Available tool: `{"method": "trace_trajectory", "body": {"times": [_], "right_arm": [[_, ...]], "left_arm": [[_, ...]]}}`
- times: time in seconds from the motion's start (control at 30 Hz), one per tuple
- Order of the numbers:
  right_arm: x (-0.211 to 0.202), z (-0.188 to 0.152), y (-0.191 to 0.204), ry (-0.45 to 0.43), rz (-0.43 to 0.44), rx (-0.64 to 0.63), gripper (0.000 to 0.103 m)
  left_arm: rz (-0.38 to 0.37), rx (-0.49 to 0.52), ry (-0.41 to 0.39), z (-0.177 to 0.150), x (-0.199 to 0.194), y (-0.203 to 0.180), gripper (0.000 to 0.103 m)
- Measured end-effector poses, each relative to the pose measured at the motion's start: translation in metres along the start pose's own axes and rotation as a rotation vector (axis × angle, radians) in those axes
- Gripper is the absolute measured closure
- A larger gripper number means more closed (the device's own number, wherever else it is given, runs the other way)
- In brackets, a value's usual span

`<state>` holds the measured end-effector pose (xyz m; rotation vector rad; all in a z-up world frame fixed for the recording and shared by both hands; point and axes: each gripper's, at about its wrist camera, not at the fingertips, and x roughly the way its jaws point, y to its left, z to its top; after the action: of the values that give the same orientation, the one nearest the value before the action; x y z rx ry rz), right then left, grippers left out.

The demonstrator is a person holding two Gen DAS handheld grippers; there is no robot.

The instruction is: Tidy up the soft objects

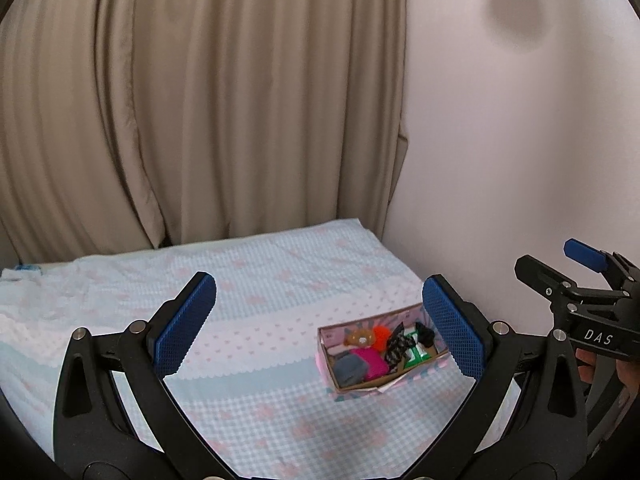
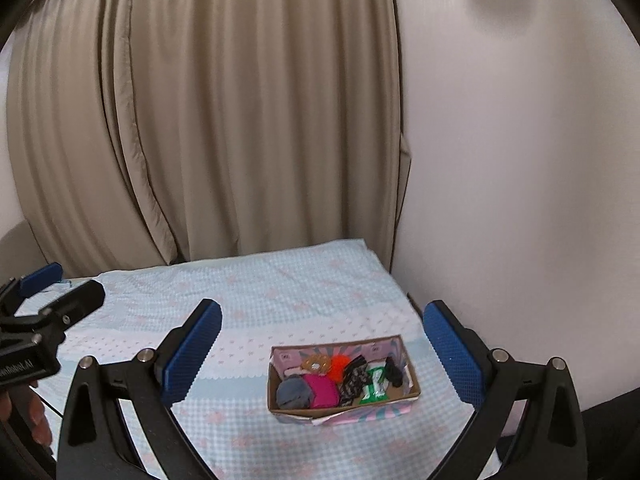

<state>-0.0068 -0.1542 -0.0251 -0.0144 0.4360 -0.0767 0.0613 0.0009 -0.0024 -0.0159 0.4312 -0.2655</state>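
Observation:
An open cardboard box [image 1: 360, 388] [image 2: 304, 408] with pink and blue sides sits on the bed. It holds several soft items: a grey one [image 2: 294, 394], a magenta one [image 2: 322, 392], an orange one [image 2: 340, 364], a black patterned one [image 2: 354, 380], a green and white one [image 2: 374, 388] and a black one [image 2: 394, 372]. My left gripper [image 1: 320, 326] hangs open above the bed, and the box shows by its right finger. My right gripper [image 2: 323, 354] is open too, with the box lying beyond and between its fingers. Neither holds anything.
The bed wears a light blue checked cover [image 1: 260, 292] with pink hearts. A beige curtain [image 1: 200, 100] hangs behind the bed and a pale wall [image 1: 520, 140] closes the right side. A hand [image 2: 38, 420] grips the left tool's handle.

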Motion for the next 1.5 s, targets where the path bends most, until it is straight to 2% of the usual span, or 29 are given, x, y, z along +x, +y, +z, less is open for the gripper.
{"method": "trace_trajectory", "body": {"times": [0.47,1.5], "right_arm": [[-0.014,0.000,0.001,-0.072,-0.012,0.015,0.002],[-0.020,-0.001,-0.005,-0.067,-0.017,0.037,0.002]], "left_arm": [[0.009,-0.016,-0.030,-0.004,-0.015,0.000,0.000],[0.030,0.031,-0.041,0.000,-0.012,-0.020,0.000]]}}
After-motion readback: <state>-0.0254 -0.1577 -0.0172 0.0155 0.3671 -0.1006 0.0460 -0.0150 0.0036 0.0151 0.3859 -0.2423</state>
